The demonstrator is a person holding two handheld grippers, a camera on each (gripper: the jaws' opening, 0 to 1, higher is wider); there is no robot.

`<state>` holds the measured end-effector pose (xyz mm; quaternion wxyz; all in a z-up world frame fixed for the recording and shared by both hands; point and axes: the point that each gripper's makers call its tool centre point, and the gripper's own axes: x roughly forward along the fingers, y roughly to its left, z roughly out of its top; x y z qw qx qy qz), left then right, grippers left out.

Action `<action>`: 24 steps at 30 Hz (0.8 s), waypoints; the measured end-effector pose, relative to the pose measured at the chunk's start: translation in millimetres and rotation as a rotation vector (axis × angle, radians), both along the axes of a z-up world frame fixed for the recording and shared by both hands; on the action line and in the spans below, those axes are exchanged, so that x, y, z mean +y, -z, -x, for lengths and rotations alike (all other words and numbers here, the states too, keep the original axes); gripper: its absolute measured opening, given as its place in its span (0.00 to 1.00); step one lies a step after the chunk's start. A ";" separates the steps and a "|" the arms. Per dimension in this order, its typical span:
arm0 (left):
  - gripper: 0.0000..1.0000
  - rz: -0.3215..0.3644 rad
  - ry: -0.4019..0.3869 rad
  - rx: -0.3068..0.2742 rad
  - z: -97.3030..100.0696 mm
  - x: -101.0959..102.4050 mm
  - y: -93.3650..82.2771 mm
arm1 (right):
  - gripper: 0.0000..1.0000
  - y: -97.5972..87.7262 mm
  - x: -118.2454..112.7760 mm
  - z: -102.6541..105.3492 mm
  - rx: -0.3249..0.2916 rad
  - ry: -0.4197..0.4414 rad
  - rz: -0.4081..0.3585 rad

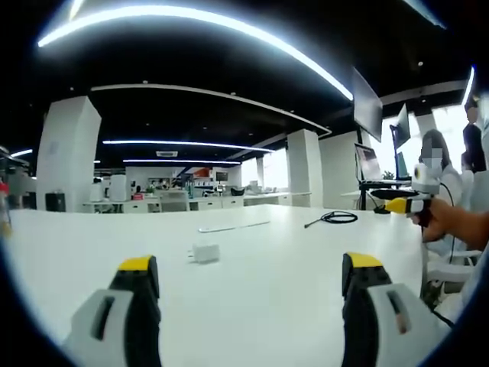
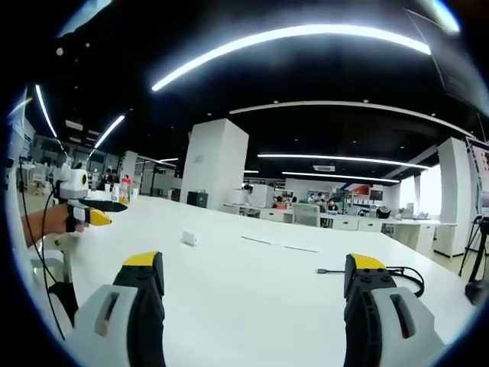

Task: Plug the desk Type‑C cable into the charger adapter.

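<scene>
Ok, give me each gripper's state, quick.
Left gripper: open, holding nothing, above the white table.
Right gripper: open, holding nothing; the cable lies just past its right finger.

On the desk point(image 1: 267, 306), the charger adapter point(image 1: 205, 252) is seen near the middle. The Type-C cable point(image 1: 334, 218) is coiled farther back to its right, well apart. Between the 2, farther back, a flat strip point(image 1: 233, 226) is laid.
</scene>
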<state>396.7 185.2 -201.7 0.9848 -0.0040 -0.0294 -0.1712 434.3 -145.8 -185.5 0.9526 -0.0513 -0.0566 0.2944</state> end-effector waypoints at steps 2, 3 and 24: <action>1.00 0.000 -0.001 0.002 -0.1 0.6 0.6 | 1.00 0.1 -0.5 0.0 0.000 0.000 -0.003; 1.00 0.000 -0.001 0.000 0.0 0.7 0.4 | 1.00 0.1 -0.6 0.0 -0.001 0.000 -0.002; 1.00 0.008 -0.005 0.003 -1.2 5.9 1.2 | 1.00 2.5 -0.5 -0.3 0.002 -0.001 0.005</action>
